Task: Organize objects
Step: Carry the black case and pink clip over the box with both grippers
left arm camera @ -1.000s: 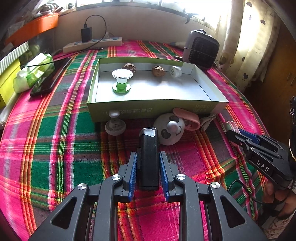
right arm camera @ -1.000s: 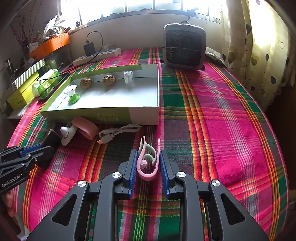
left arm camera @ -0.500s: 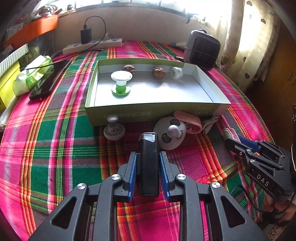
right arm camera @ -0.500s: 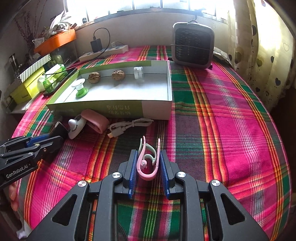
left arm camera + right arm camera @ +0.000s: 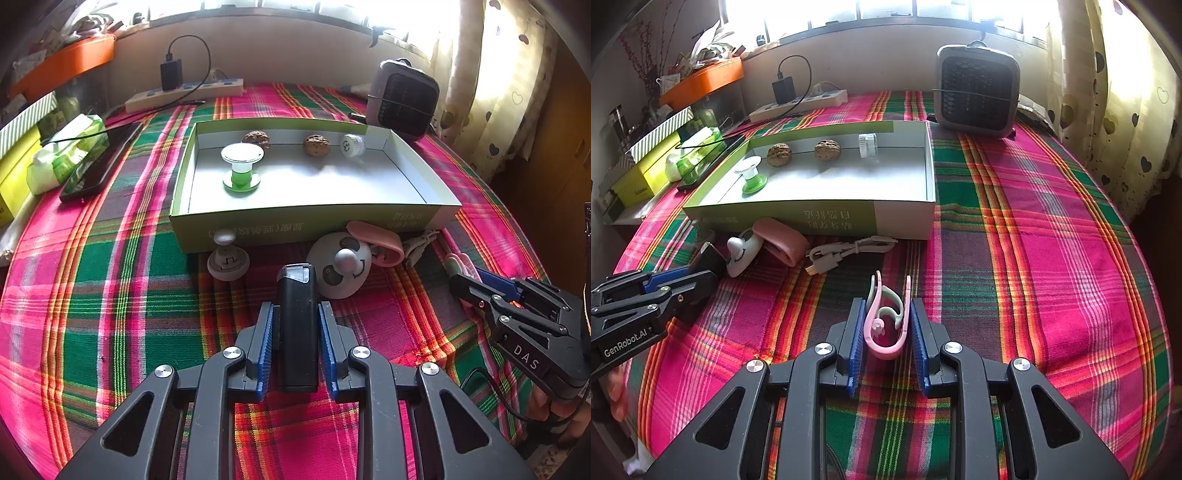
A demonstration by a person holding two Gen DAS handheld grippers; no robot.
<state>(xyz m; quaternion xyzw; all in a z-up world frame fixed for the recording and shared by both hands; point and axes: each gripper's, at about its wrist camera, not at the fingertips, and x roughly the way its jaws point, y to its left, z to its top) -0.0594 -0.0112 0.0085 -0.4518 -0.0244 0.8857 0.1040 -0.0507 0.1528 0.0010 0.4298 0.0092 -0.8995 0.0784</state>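
Left wrist view: left gripper (image 5: 295, 325) pinched black device (image 5: 297, 325); right gripper (image 5: 886, 325) clamped pink clip (image 5: 884, 332), green box (image 5: 834, 218) ahead.

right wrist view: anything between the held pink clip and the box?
Yes. A coiled white cable lies on the cloth between the pink clip and the box, seen in the right wrist view.

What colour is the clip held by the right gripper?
Pink with a pale green inner piece; the clip shows best in the right wrist view.
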